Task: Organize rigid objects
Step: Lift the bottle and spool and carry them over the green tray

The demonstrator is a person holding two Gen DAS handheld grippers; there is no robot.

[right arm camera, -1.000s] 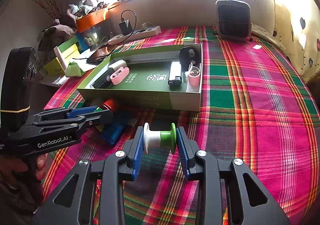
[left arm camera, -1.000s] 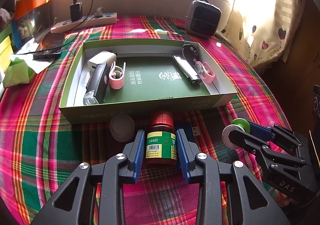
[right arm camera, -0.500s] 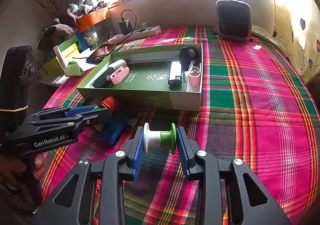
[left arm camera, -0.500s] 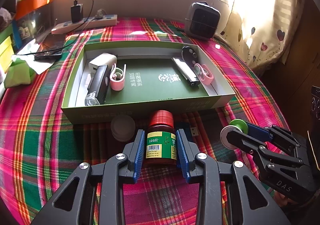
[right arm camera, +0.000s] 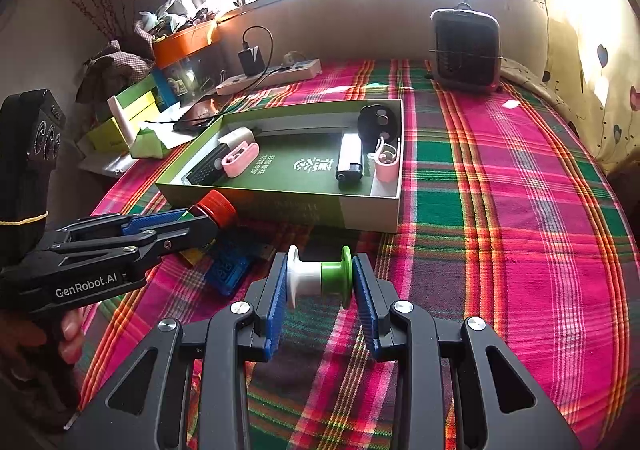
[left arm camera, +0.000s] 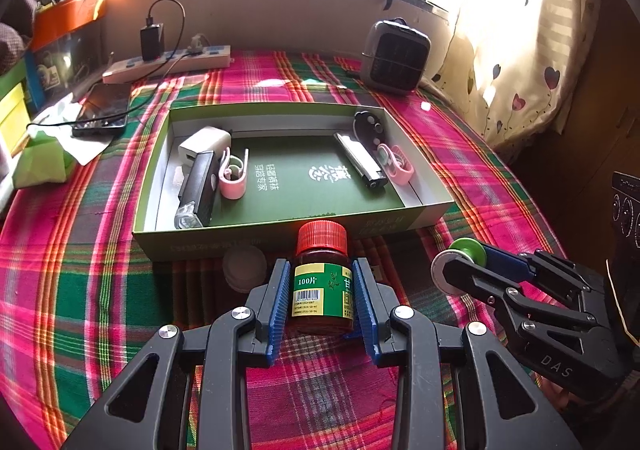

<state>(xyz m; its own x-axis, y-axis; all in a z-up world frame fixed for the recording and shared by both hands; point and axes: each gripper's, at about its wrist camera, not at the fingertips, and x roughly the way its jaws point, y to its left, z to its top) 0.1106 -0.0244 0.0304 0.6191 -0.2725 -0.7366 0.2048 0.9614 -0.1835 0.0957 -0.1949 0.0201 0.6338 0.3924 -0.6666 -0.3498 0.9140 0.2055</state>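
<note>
Left gripper clamping brown pill bottle upright by its label, red cap clear above jaws, likely so it goes in standing. Right gripper pinching white-green spool end to end across flanges, so it cannot roll. Both hanging above plaid counter, just short of green box near wall; box already carrying small gadgets, middle bare.

left tongs: wearing black frame, blue ribbed pads, silver screws
right tongs: showing "DAS" marking
</note>
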